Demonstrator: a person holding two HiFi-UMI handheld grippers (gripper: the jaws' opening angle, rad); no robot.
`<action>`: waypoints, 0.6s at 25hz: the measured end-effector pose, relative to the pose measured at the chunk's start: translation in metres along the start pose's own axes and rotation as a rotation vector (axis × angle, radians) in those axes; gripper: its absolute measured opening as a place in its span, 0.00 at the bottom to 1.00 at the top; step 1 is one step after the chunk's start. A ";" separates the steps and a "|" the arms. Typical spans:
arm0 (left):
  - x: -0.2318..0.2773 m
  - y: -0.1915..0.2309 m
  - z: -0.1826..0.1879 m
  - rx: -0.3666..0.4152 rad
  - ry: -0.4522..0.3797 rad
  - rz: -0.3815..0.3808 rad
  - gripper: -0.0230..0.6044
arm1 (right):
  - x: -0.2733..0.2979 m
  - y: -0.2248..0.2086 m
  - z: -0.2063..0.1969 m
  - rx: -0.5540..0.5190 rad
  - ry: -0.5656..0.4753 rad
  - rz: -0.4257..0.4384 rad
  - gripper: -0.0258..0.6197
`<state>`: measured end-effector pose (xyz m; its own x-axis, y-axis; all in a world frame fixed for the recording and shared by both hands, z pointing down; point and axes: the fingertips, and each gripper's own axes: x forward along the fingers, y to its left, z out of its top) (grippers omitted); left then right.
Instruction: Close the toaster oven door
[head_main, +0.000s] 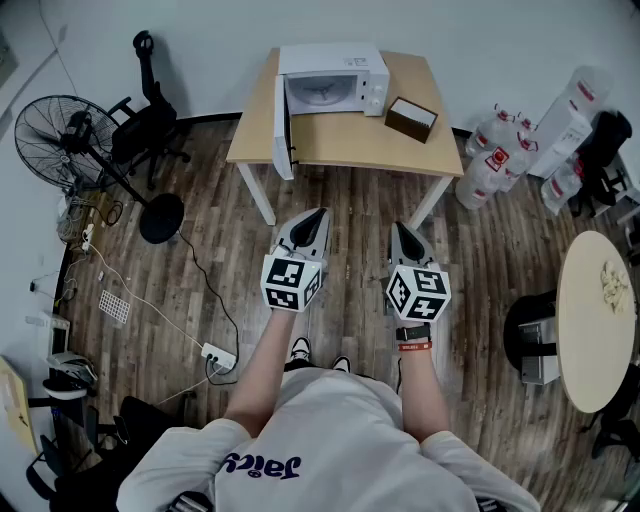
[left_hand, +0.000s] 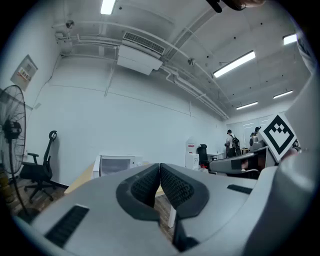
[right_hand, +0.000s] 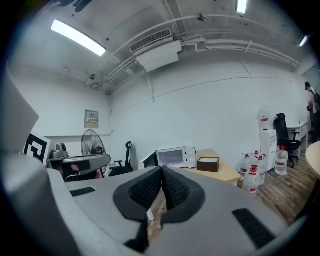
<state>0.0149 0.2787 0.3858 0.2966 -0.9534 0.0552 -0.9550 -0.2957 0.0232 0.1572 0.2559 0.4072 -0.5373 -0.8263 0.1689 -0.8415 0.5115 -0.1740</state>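
Both my grippers, left (head_main: 316, 222) and right (head_main: 401, 232), are pinched together on nothing, held low since I'm well back from the table (head_main: 350, 140). The toaster oven (head_main: 345, 62) sits on it with its door (head_main: 284, 125) swung wide open. I'd guess a plain push closes it.

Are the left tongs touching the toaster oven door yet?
Apart. The head view shows the left tongs shut, over the floor, with a clear stretch of boards between them and the open toaster oven door.
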 end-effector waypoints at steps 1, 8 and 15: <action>0.000 -0.004 0.000 0.002 -0.002 0.001 0.07 | -0.003 -0.003 -0.001 -0.001 -0.001 -0.001 0.06; -0.010 -0.027 -0.006 -0.017 -0.002 0.039 0.07 | -0.024 -0.018 -0.011 0.054 0.005 -0.007 0.06; 0.003 -0.010 -0.027 -0.012 0.057 0.049 0.07 | 0.007 -0.012 -0.021 0.076 0.021 0.037 0.06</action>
<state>0.0251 0.2800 0.4128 0.2498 -0.9617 0.1130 -0.9683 -0.2479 0.0308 0.1621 0.2489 0.4313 -0.5699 -0.8015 0.1812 -0.8145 0.5219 -0.2534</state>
